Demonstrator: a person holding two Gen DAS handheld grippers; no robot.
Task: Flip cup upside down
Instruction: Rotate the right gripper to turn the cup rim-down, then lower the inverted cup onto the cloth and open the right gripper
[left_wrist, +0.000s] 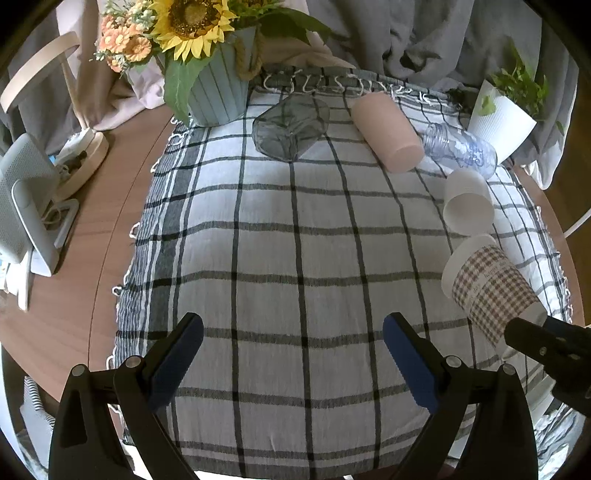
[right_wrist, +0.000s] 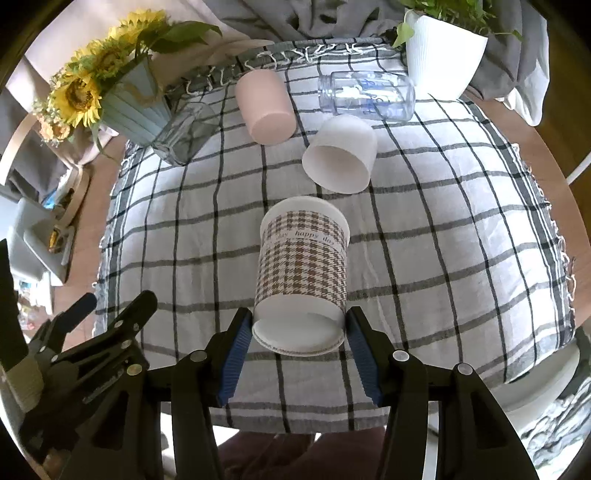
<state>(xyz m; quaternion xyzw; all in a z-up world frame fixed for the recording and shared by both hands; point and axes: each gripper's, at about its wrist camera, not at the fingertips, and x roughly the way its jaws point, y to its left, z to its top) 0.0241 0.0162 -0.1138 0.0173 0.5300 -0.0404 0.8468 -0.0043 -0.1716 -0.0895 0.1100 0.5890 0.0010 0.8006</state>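
My right gripper (right_wrist: 299, 328) is shut on the base end of a houndstooth paper cup (right_wrist: 303, 266), held on its side above the checked cloth (right_wrist: 461, 258) with its rim pointing away. The cup also shows in the left wrist view (left_wrist: 491, 288) at the right, with the right gripper's fingers (left_wrist: 535, 339) on it. My left gripper (left_wrist: 293, 332) is open and empty above the near middle of the cloth (left_wrist: 277, 240); it shows in the right wrist view (right_wrist: 114, 306) at lower left.
On their sides at the far end of the cloth lie a white cup (right_wrist: 340, 158), a pink cup (right_wrist: 264, 107), a clear plastic jar (right_wrist: 365, 96) and a grey glass (right_wrist: 184, 134). A sunflower pot (right_wrist: 129, 107) and a white plant pot (right_wrist: 439, 59) stand at the back corners.
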